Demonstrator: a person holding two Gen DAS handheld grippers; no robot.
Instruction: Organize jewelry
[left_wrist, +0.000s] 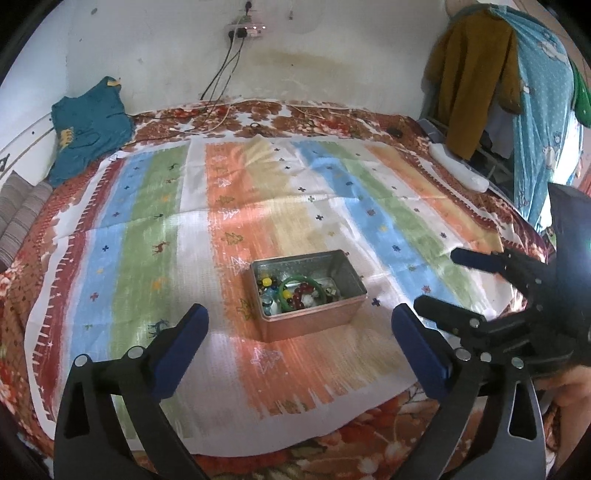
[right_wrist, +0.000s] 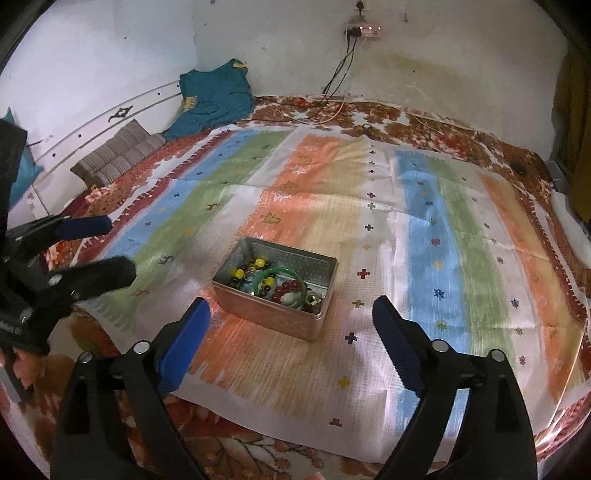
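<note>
Striped cloth (left_wrist: 147, 236) over bed. Left gripper (left_wrist: 299, 325) and right gripper (right_wrist: 291, 317) both spread wide, empty, near edge. Metal tin (right_wrist: 314, 321) of jewelry (right_wrist: 284, 284) sits centre, beyond them. Risk: tangled beads snagging, tipping tin.

Floral-covered bed (left_wrist: 369, 122) under striped cloth (left_wrist: 155, 229), metal tin (left_wrist: 347, 284) on it.

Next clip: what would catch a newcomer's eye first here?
The open metal tin sits mid-frame on the striped cloth, heaped with jewelry: a green bangle and red beads lie on top. Nearer the camera, the left gripper and right gripper both stand open and empty, short of the tin.
</note>
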